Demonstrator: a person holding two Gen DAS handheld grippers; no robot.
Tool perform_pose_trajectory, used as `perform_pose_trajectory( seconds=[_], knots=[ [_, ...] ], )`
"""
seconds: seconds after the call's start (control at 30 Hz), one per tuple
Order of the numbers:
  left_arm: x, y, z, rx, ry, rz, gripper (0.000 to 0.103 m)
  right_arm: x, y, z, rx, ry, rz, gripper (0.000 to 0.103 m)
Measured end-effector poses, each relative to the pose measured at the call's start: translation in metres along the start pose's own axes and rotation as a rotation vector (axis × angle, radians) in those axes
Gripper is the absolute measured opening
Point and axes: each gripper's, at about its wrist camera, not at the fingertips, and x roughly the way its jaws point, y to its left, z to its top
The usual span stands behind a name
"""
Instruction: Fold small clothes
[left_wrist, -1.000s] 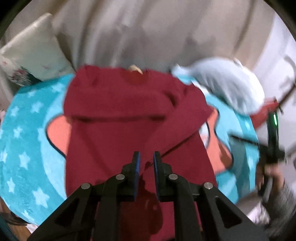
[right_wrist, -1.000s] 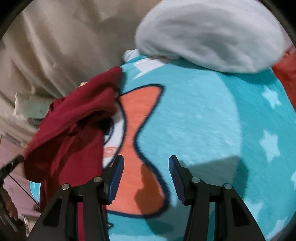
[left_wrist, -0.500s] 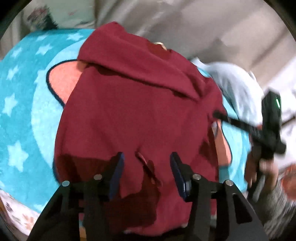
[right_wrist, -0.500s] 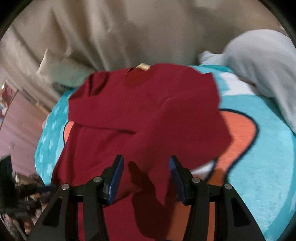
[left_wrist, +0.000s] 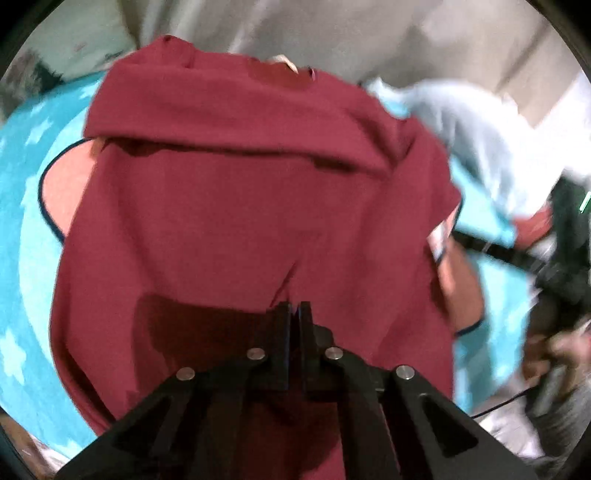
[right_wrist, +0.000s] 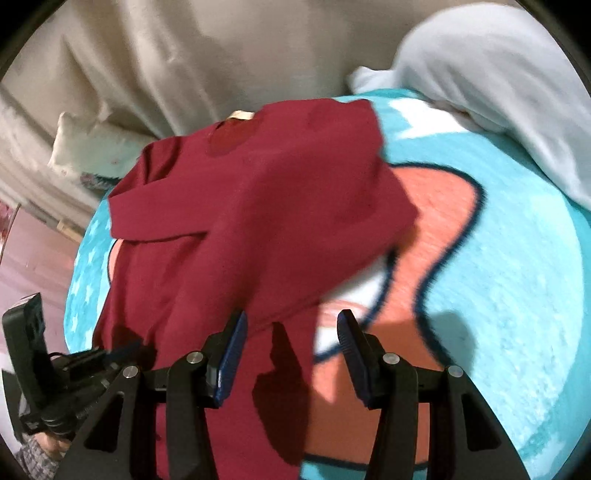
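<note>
One dark red shirt (left_wrist: 258, 206) is lying spread across a fuzzy turquoise blanket (right_wrist: 517, 258) printed with white stars and an orange shape outlined in dark blue. A tan neck label (right_wrist: 240, 115) is showing at its far collar, its writing unreadable. The left gripper (left_wrist: 294, 314) is pinching the shirt's near hem, fingers nearly together. The right gripper (right_wrist: 291, 339) is hovering wide apart, holding nothing. One pale blue bundle (right_wrist: 498, 81) is sitting far right, one cream pillow (right_wrist: 88, 147) far left.
</note>
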Motion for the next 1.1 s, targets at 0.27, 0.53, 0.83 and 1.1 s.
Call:
perform_pose_trajectory(
  seconds=[0.27, 0.53, 0.83, 1.1],
  knots=[
    [-0.072, 0.013, 0.048, -0.037, -0.158, -0.054, 0.003, -0.014, -0.013, 0.009, 0.061, -0.05, -0.005, 0.055],
    [-0.112, 0.028, 0.078, -0.041, -0.236, -0.111, 0.003, -0.027, 0.011, 0.045, 0.015, -0.137, -0.036, 0.055],
    [-0.092, 0.053, 0.101, 0.001, -0.213, -0.069, 0.003, -0.02, 0.043, 0.086, 0.03, -0.189, -0.028, 0.058],
    [-0.009, 0.115, 0.117, -0.034, -0.07, 0.123, 0.005, 0.029, 0.062, 0.081, 0.04, -0.111, -0.085, 0.058]
  ],
)
